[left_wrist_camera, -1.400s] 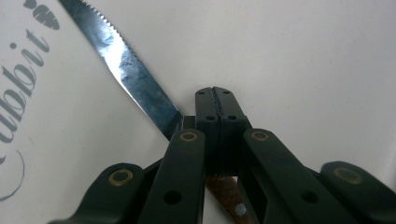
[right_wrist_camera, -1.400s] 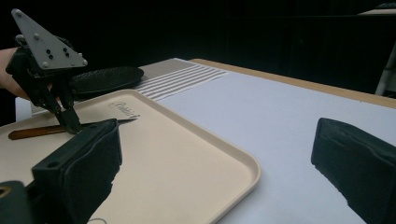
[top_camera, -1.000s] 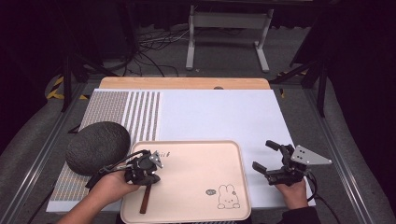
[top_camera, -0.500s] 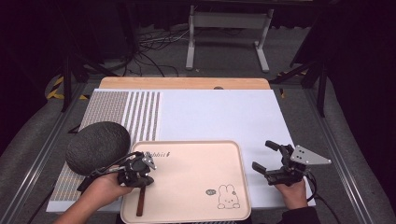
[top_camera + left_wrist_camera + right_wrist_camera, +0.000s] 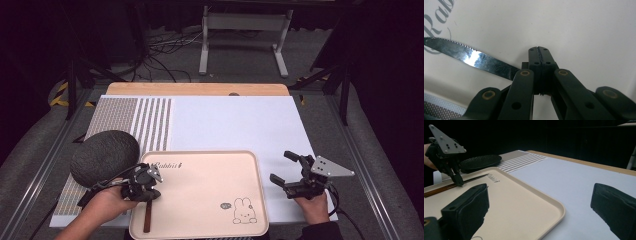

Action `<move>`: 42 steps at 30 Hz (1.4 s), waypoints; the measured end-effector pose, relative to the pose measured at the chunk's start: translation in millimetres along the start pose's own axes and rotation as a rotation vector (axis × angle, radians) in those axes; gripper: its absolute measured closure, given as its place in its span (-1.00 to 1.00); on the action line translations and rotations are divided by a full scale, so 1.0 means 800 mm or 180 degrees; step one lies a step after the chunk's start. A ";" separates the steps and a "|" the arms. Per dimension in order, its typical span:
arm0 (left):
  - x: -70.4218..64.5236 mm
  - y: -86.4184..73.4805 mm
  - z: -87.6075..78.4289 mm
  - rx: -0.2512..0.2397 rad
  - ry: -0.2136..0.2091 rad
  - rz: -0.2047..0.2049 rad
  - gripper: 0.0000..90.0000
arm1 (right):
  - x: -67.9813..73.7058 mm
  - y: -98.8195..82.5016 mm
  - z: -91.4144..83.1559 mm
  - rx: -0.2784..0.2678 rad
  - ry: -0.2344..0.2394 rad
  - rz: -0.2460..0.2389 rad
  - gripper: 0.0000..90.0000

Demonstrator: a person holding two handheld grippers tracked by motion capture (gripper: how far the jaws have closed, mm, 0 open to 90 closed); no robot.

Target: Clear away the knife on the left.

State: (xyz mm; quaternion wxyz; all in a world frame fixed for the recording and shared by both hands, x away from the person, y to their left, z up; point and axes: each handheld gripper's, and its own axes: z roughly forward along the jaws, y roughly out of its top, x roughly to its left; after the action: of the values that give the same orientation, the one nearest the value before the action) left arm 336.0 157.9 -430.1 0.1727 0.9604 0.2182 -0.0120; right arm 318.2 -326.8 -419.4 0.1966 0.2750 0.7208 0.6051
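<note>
- The left gripper (image 5: 144, 184) stood over the left part of the beige tray (image 5: 210, 172), jaws fully together and pinching a knife (image 5: 471, 56) where blade meets handle.
- The knife lay flat on the tray, near its left edge; the brown handle (image 5: 147, 220) pointed toward the person and the serrated blade toward the printed lettering at the tray's far left corner.
- The right gripper (image 5: 290, 172) rested on the white mat (image 5: 235, 122) just beside the tray's right edge, jaws spread wide, with nothing between them.
- A dark, rounded, textured object (image 5: 104, 157) sat on the striped mat (image 5: 125, 120), just beside the tray's far left corner and close behind the left gripper.
- A rabbit drawing (image 5: 243, 211) marked the tray's near right corner, well apart from the knife.
- Beyond the table's wooden far edge (image 5: 197, 89), a grey stand (image 5: 245, 30) and loose cables (image 5: 165, 50) occupied the dark floor.
- Compared with one second earlier, the left gripper and knife had shifted slightly to the left, nearer the tray's left rim; the right gripper, tray and dark object kept their places.
</note>
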 end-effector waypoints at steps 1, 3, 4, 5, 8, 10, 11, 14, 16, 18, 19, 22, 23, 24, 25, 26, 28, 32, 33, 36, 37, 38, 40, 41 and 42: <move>-0.002 -0.002 0.000 0.0018 -0.0020 0.0004 0.99 | 0.000 0.000 0.001 -0.0003 0.0003 0.0000 -0.94; -0.003 -0.002 -0.001 0.0030 -0.0026 0.0019 0.99 | 0.000 0.000 0.001 0.0004 0.0002 0.0005 -0.94; -0.005 -0.004 -0.001 0.0044 -0.0033 0.0035 0.99 | 0.000 0.000 0.001 0.0009 0.0004 -0.0001 -0.94; -0.005 -0.005 -0.001 0.0053 -0.0046 0.0029 0.99 | 0.000 0.000 0.002 0.0018 0.0003 -0.0004 -0.94; -0.006 -0.007 -0.003 0.0070 -0.0046 0.0023 0.99 | 0.000 -0.001 0.001 0.0010 -0.0004 0.0010 -0.94; -0.005 -0.009 -0.003 0.0062 -0.0052 0.0013 0.99 | 0.000 -0.001 0.001 0.0008 -0.0001 0.0011 -0.94; -0.004 -0.009 -0.003 0.0053 -0.0059 0.0003 0.99 | 0.000 -0.001 0.002 0.0013 0.0002 0.0005 -0.94; -0.003 -0.010 -0.003 0.0041 -0.0051 -0.0008 0.99 | 0.001 -0.001 0.002 0.0023 0.0005 0.0008 -0.94; -0.002 -0.010 -0.003 0.0029 -0.0057 -0.0022 0.99 | 0.001 -0.001 0.002 0.0023 0.0005 0.0007 -0.94; -0.001 -0.010 -0.003 0.0027 -0.0068 -0.0028 0.99 | 0.001 -0.001 0.002 0.0023 0.0004 0.0011 -0.94; -0.001 -0.010 -0.003 0.0023 -0.0065 -0.0027 0.99 | 0.001 -0.001 0.002 0.0023 0.0004 0.0012 -0.94; 0.001 -0.010 -0.004 -0.0019 -0.0082 -0.0051 0.92 | 0.000 -0.001 0.002 0.0022 0.0008 0.0009 -0.94; 0.002 -0.010 -0.005 -0.0064 -0.0094 -0.0069 0.74 | 0.000 -0.001 0.002 0.0024 0.0008 0.0009 -0.94; 0.005 -0.011 -0.009 -0.0187 -0.0139 -0.0102 0.65 | 0.001 -0.001 0.002 0.0028 0.0005 0.0013 -0.94; 0.005 -0.011 -0.009 -0.0187 -0.0139 -0.0102 0.56 | 0.001 -0.001 0.002 0.0028 0.0005 0.0013 -0.94; 0.007 -0.011 -0.012 -0.0257 -0.0132 -0.0103 0.56 | 0.001 -0.002 0.002 0.0026 0.0006 0.0009 -0.94; 0.011 -0.012 -0.020 -0.0419 -0.0161 -0.0167 0.29 | 0.000 -0.002 0.002 0.0025 0.0000 0.0022 -0.94; 0.019 -0.018 -0.040 -0.0809 -0.0230 -0.0182 -0.10 | 0.001 -0.002 0.001 0.0024 0.0000 0.0028 -0.94; 0.020 -0.020 -0.044 -0.0880 -0.0220 -0.0186 -0.20 | 0.000 -0.002 0.001 0.0024 -0.0001 0.0031 -0.94; 0.022 -0.024 -0.051 -0.1038 -0.0240 -0.0213 -0.43 | 0.000 -0.002 0.002 0.0022 -0.0003 0.0042 -0.94; 0.023 -0.027 -0.055 -0.1124 -0.0273 -0.0246 -0.43 | 0.001 -0.002 0.002 0.0023 -0.0001 0.0043 -0.94; 0.024 -0.029 -0.057 -0.1172 -0.0281 -0.0262 -0.51 | 0.001 -0.002 0.002 0.0027 0.0004 0.0044 -0.94; 0.026 -0.035 -0.061 -0.1287 -0.0277 -0.0280 -0.59 | 0.001 -0.002 0.002 0.0023 0.0005 0.0038 -0.94; 0.026 -0.038 -0.064 -0.1354 -0.0280 -0.0284 -0.59 | 0.002 -0.002 0.002 0.0021 0.0005 0.0039 -0.94; 0.027 -0.042 -0.067 -0.1421 -0.0243 -0.0294 -0.59 | 0.002 -0.002 0.001 0.0026 0.0005 0.0042 -0.94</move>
State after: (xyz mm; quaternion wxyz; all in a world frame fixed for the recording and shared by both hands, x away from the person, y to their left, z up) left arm 338.1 213.3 -393.1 0.3883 0.8863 0.2524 -0.0077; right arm 317.5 -325.3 -421.1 0.1910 0.2801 0.7216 0.6037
